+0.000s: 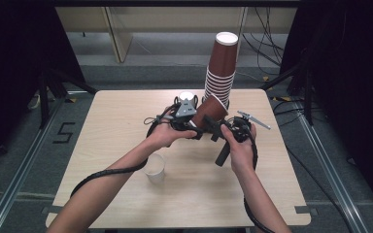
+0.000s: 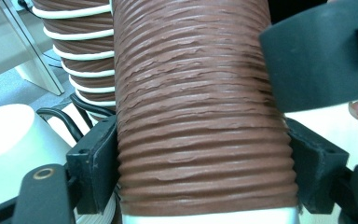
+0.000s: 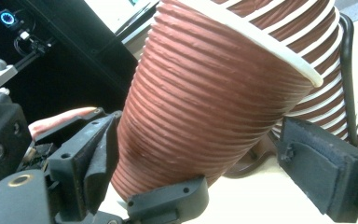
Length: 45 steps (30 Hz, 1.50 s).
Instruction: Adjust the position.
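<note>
Tilted brown ribbed cup mid-frame clamped in left tongs, right tongs parted around it, left pad touching, stack of brown cups behind, small white cup on tabletop, contents unclear.

We see a brown paper cup with ribbed, matt walls, and a table of smooth, pale wood.

In the left gripper view the ribbed brown cup runs past the top and bottom edges, so its rim cannot be seen. Behind it the stack of cups is cut off at the top. In the high view the hands hide most of both grippers' jaws.
</note>
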Motion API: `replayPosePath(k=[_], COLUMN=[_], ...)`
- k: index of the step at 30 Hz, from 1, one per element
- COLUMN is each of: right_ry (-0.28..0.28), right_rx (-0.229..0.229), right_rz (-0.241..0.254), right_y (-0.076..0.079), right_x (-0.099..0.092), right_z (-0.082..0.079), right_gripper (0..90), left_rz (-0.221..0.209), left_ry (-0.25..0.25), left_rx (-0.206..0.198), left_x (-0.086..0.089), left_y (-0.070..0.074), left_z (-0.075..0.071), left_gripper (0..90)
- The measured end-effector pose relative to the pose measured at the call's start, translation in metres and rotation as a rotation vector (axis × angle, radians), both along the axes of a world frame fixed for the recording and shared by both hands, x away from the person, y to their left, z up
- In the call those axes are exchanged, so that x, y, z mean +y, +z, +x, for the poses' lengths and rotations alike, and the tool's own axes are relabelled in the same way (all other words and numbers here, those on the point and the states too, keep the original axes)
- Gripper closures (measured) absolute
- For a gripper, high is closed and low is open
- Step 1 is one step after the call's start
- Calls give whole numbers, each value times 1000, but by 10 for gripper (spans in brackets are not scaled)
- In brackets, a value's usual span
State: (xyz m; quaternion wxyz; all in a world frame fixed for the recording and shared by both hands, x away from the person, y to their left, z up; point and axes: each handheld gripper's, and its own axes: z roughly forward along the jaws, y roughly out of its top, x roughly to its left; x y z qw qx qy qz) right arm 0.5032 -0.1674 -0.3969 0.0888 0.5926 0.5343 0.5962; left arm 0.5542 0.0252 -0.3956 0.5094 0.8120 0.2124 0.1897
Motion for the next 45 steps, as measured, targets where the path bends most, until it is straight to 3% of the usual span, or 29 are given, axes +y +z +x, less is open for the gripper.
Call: replayPosePath(k=[3,5,8,9,10,16,23,24,25,29,30,35,36,37,42,43,45], right_ry=[-3,-8,-16,-18,-29,-26,-37,-48,-47,-60,-64,-76,-80,-80,-92,-91,-91], right_rx=[32,14,38,16,29,57,53,73,58,90,53,104,62,74,89,75,93], right_rz=[28,23,63,28,22,80,83,109,90,133,89,158,136,160,194,172,186], right_y=[0,-2,-2,-4,-3,0,-1,0,-2,-1,-3,0,-2,-2,-3,-4,-3], right_x=[1,0,2,0,0,4,3,5,4,4,2,5,4,5,6,4,5], right_z=[1,3,3,4,4,4,6,5,7,7,9,10,12,13,14,15,15], right_gripper=[150,149,131,125,118,63,47,49,48,54,54,62,64,63,71,75,76], left_rz=[-2,-3,-4,-3,-4,-3,-8,-8,-8,-12,-11,-14,-11,-11,-10,-11,-8], left_ry=[0,0,-1,-3,-4,-10,-7,-6,-5,-5,-6,-3,-3,-3,-7,-8,-10], left_rx=[1,2,1,2,2,1,-1,-2,-3,-5,-6,-6,-7,-7,-6,-6,-11], left_x=[-1,-1,-2,-2,-2,-4,-5,-5,-5,-6,-6,-8,-8,-9,-10,-11,-11], left_y=[0,-1,-1,-1,0,1,0,0,0,0,0,1,1,1,1,2,2], left_z=[0,0,-1,-1,-1,-2,-2,-2,-2,-3,-3,-4,-4,-5,-6,-6,-7], left_gripper=[219,219,219,219,219,219,219,219,219,219,219,219,219,219,219,219,219])
